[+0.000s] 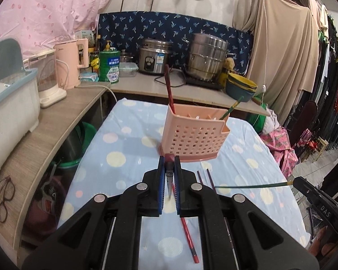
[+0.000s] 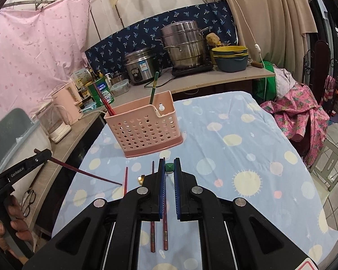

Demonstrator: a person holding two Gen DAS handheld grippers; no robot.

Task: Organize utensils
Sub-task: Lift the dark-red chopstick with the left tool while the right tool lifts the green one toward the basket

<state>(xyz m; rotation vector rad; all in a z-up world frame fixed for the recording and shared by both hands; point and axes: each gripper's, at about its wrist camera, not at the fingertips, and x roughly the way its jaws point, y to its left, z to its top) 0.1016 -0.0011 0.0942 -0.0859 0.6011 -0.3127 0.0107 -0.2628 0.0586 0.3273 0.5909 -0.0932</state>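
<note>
A pink perforated utensil holder (image 1: 195,132) (image 2: 146,128) stands on the dotted blue tablecloth, with a dark red chopstick (image 1: 169,87) (image 2: 104,101) and a green chopstick (image 1: 231,108) (image 2: 154,86) upright in it. My left gripper (image 1: 169,160) (image 2: 41,154) is shut on a dark red chopstick (image 1: 169,175) (image 2: 85,172), its tip pointing down at the cloth. My right gripper (image 2: 169,165) (image 1: 297,180) is shut on a green chopstick (image 2: 169,167) (image 1: 250,185). A bright red chopstick (image 1: 187,227) (image 2: 125,180) and two dark red ones (image 2: 164,225) (image 1: 205,177) lie on the cloth below the grippers.
The blue-clothed table (image 1: 128,148) (image 2: 247,135) is edged by a wooden counter (image 1: 63,112) with kettles, a white dish rack (image 1: 9,103), cookers and bowls (image 2: 231,58). Glasses (image 1: 3,199) lie on the counter. Pink fabric (image 2: 299,112) is heaped at the right.
</note>
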